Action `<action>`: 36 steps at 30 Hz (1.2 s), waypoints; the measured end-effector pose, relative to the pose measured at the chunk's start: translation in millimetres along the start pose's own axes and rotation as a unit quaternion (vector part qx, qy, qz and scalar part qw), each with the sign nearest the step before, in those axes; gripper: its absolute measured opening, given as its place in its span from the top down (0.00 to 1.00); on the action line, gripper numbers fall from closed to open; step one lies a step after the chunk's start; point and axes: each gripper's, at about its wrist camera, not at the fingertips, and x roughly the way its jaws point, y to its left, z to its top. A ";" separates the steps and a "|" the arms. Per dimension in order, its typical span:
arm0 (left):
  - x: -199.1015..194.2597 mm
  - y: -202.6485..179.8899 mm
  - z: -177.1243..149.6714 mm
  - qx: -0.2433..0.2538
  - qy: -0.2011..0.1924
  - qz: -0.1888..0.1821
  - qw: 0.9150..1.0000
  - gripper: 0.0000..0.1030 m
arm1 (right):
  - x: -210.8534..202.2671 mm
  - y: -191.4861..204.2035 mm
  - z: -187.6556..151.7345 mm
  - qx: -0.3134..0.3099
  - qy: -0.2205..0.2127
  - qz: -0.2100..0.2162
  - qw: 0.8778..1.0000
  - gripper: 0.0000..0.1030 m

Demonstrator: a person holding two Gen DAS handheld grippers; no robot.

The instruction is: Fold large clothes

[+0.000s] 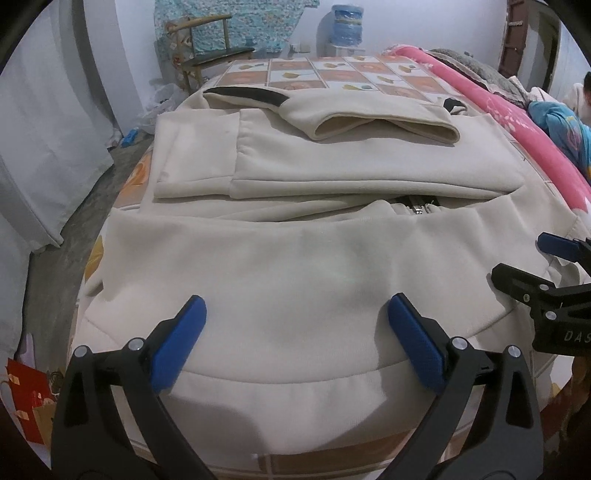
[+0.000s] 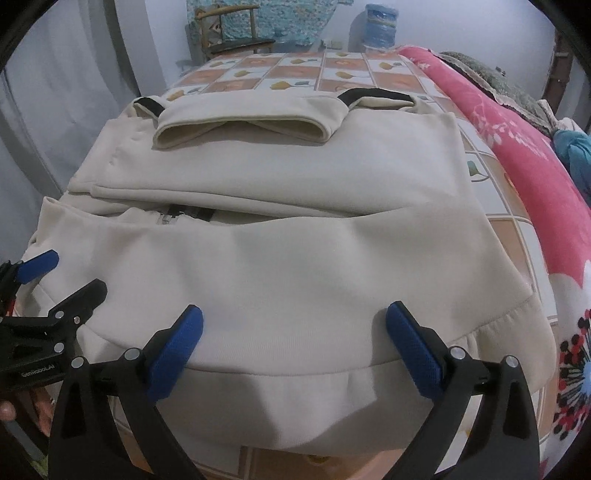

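A large cream zip-up jacket (image 1: 295,266) lies on the bed, its sleeves folded across the chest and its hem nearest me. A zipper (image 1: 417,208) shows in the gap under the folded sleeves. My left gripper (image 1: 295,314) stands open just above the hem band, blue pads wide apart, nothing between them. My right gripper (image 2: 293,317) is also open over the same jacket (image 2: 295,258), near its hem. Each gripper appears in the other's view: the right gripper (image 1: 554,258) at the right edge, the left gripper (image 2: 55,273) at the left edge.
The bed carries a checked orange and white sheet (image 1: 332,72) and a pink flowered quilt (image 1: 517,122) along the right. A wooden chair (image 1: 210,40) and a water bottle (image 1: 347,24) stand beyond the bed. Bare floor (image 1: 74,229) lies left.
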 end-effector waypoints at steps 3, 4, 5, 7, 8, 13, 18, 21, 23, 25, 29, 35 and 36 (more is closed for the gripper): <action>-0.1 0.3 -0.1 0.000 0.002 0.000 1.000 0.07 | -0.9 -0.2 -2.3 0.000 -0.008 0.001 1.000 0.06; -0.1 0.5 0.0 -0.001 0.003 0.000 1.000 0.07 | -1.1 -0.2 -2.6 0.000 -0.010 0.001 1.000 0.06; -0.1 0.6 0.1 -0.004 0.005 0.000 1.000 0.07 | -1.2 -0.2 -3.1 -0.001 -0.012 0.001 1.000 0.06; -0.3 0.2 -0.1 -0.008 0.007 0.003 1.000 0.07 | -1.4 -0.7 -3.7 -0.003 -0.014 0.002 1.000 0.06; -0.5 -0.3 -0.1 -0.012 0.008 0.006 1.000 0.07 | -1.4 -0.8 -3.8 -0.004 -0.014 0.003 1.000 0.06; -1.1 -0.4 -2.0 -0.016 0.004 0.010 1.000 0.07 | -1.5 -1.1 -4.8 -0.005 -0.018 0.003 1.000 0.06; -2.5 0.7 -3.8 -0.011 -0.006 0.006 1.000 0.07 | -1.8 -1.4 -5.4 -0.007 -0.020 0.005 1.000 0.06; -6.5 6.8 -2.4 -0.016 0.000 -0.003 1.000 0.07 | -2.3 -1.9 -6.0 -0.010 -0.021 0.007 1.000 0.06; -15.6 15.6 -4.6 -0.027 -0.018 -0.002 0.999 0.07 | -2.3 -1.9 -5.8 -0.013 -0.021 0.008 1.000 0.06; -34.8 33.8 -9.9 -0.049 -0.059 -0.004 0.997 0.07 | -2.4 -2.2 -5.7 -0.014 -0.022 0.010 1.000 0.06; -55.1 69.4 -15.5 -0.087 -0.099 -0.013 0.991 0.07 | -2.7 -1.4 -6.7 -0.017 -0.026 0.008 1.000 0.06; -54.4 106.6 -17.8 -0.114 -0.101 -0.032 0.988 0.21 | -2.4 -1.1 -4.9 -0.017 -0.019 0.008 1.000 0.06; -50.6 109.4 -16.8 -0.114 -0.096 -0.033 0.988 0.25 | -2.3 -0.7 -4.7 -0.017 -0.018 0.007 1.000 0.06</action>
